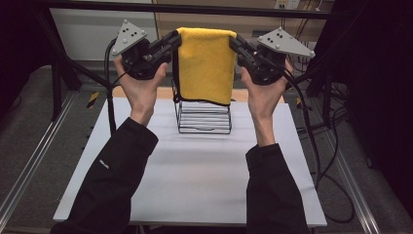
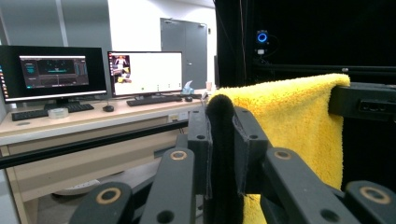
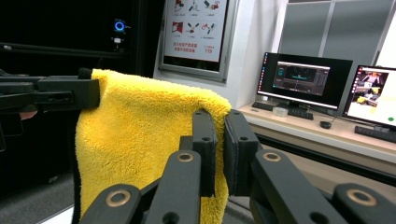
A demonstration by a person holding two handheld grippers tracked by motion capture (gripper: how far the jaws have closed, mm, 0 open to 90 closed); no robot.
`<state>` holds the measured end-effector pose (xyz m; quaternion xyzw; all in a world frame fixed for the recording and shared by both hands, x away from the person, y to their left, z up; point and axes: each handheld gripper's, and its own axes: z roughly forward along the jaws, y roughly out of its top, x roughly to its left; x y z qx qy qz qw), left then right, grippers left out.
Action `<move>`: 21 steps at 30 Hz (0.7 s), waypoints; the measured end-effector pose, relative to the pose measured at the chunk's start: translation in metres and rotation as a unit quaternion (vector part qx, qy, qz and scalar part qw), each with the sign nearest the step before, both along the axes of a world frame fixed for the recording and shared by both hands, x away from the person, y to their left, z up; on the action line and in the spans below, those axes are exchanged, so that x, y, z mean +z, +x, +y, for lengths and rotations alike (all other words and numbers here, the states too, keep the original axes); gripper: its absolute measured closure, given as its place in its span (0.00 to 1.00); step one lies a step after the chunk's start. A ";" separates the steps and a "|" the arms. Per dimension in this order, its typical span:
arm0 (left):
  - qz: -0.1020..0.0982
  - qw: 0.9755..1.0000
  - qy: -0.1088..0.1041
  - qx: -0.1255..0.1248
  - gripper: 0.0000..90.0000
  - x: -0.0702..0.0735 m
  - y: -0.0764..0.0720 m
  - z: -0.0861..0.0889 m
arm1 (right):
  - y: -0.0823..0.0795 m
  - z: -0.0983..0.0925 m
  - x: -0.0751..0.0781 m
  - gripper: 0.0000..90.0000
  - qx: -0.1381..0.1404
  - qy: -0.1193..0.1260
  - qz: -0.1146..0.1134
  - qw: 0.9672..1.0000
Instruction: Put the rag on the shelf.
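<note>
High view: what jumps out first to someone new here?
The bright yellow towel, held up in the air and hanging folded above the middle of the white table. The left claw and the right claw are each shut on one of its top corners. Right behind and below it, a black wire rack stands on the table's far half.
</note>
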<state>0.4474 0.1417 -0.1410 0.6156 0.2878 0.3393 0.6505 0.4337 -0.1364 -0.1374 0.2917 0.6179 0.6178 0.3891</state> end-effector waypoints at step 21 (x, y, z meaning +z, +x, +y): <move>-0.012 1.000 -0.001 0.011 0.87 0.026 0.030 -0.003 | 0.032 0.005 0.023 0.94 -0.015 0.010 -0.018 1.000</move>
